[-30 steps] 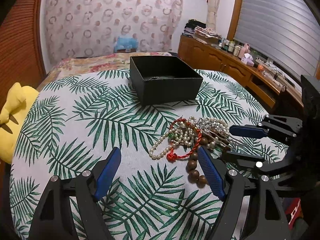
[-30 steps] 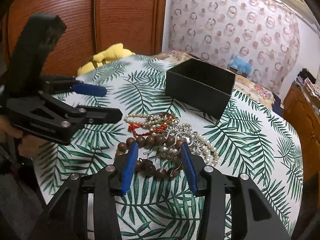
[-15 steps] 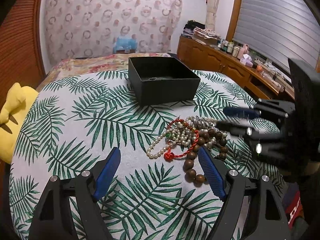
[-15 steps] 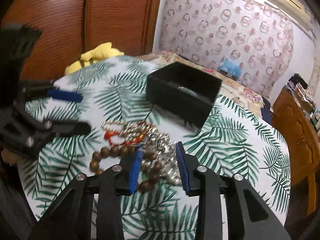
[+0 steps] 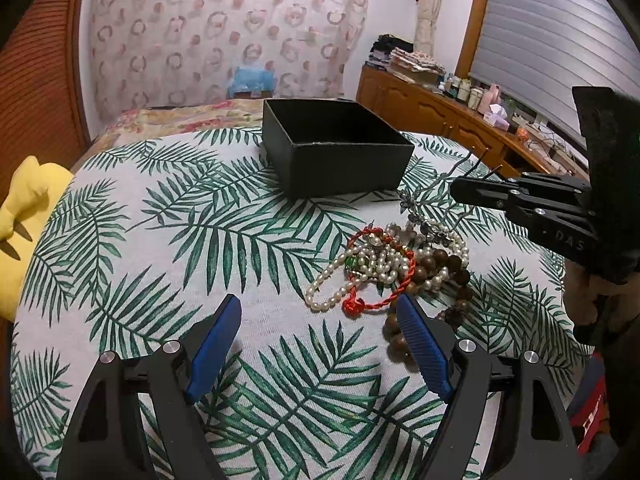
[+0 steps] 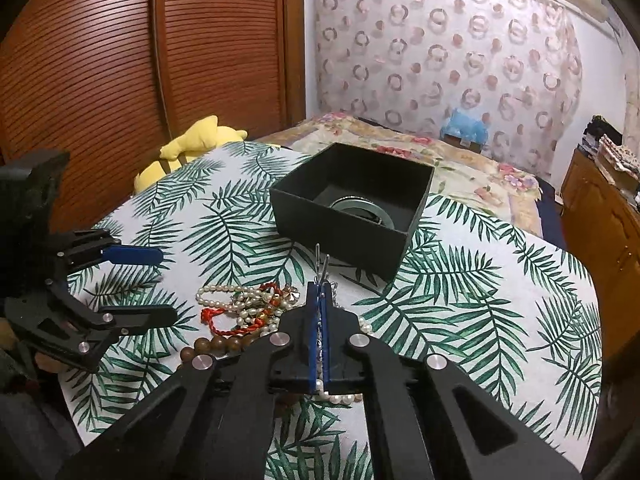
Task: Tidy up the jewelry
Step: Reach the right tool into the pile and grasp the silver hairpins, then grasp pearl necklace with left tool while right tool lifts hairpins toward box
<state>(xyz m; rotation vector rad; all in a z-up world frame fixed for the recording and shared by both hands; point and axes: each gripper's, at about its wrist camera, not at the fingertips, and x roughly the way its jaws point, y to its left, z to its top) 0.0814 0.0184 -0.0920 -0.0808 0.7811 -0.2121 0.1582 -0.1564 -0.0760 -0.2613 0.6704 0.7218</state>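
Note:
A heap of jewelry [image 5: 396,264] lies on the palm-leaf cloth: white pearl strands, a red cord bracelet [image 5: 374,276] and brown wooden beads [image 5: 444,264]. My right gripper [image 6: 319,292] is shut on a thin silver metal hairpin [image 6: 322,264] whose two prongs stick out past the tips; in the left wrist view [image 5: 460,192] it hovers above the heap's right side. My left gripper [image 5: 320,324] is open and empty, just in front of the heap. A black open box [image 5: 336,156] stands behind the heap and holds a silver bangle [image 6: 356,204].
A yellow plush toy [image 6: 192,148] lies at the cloth's left edge. A bed with a floral cover [image 6: 460,152] is behind the box. A wooden sideboard [image 5: 460,120] with bottles runs along the right. Brown slatted wardrobe doors [image 6: 120,60] stand at the left.
My right gripper closed on the silver hairpin in the heap and rose with it, moving toward the box. My left gripper stayed open in place.

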